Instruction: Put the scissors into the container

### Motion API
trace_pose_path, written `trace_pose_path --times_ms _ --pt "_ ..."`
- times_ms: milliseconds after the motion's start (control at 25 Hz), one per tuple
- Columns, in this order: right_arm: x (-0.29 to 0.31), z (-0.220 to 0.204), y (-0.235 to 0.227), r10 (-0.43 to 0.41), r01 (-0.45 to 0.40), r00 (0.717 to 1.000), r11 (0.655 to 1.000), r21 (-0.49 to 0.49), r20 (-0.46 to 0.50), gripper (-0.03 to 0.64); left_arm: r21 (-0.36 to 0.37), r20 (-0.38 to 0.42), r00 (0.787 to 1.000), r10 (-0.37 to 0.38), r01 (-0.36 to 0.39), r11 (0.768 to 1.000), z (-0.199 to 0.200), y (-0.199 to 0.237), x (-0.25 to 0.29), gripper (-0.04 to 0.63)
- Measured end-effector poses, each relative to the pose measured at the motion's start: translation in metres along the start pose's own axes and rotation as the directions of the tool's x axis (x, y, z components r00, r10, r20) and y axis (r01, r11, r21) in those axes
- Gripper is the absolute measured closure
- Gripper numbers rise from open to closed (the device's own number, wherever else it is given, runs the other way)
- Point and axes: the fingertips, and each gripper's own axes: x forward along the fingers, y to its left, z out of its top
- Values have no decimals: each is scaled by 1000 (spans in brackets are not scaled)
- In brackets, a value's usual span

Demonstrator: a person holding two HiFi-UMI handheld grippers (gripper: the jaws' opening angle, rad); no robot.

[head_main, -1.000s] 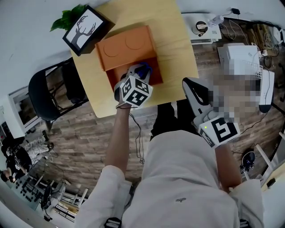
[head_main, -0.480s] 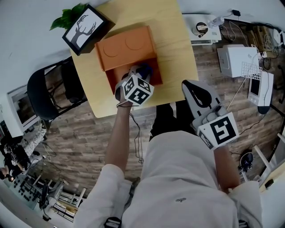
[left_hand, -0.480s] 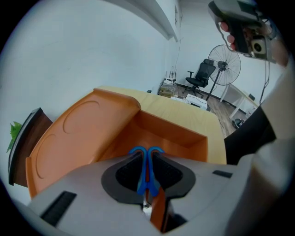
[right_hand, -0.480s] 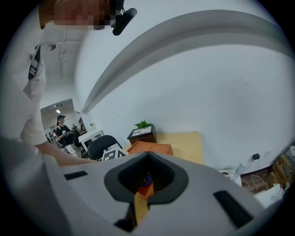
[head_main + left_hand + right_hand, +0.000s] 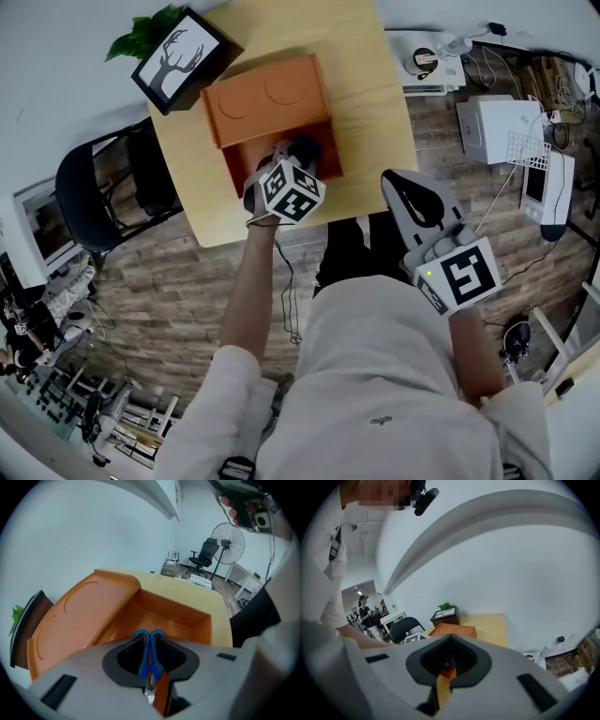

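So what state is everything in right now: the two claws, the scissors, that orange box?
left claw: shut on the scissors, over the box's open part.
scissors: blue handles pressed together, pinched in the left claw, not yet released.
orange box: open on top at the near end, the rest covered by its lid.
right claw: shut, nothing in it, held well apart from the box.
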Motion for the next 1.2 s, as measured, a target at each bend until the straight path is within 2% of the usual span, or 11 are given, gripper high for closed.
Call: trace_pose_path --times_ms 400,760,1000,1200 --pt "1 9 9 10 -9 1000 1000 -19 17 618 18 25 999 27 -28 999 8 5 -20 512" --pt "-1 27 25 18 -15 998 999 -49 59 618 -39 82 995 65 -62 997 9 9 -63 514" --pt "-4 37 34 17 -11 996 997 -74 88 618 -93 161 981 107 -93 991 17 11 -102 514" --pt "-6 48 44 15 -4 993 995 -100 115 618 -122 234 960 157 -131 984 23 17 -141 515"
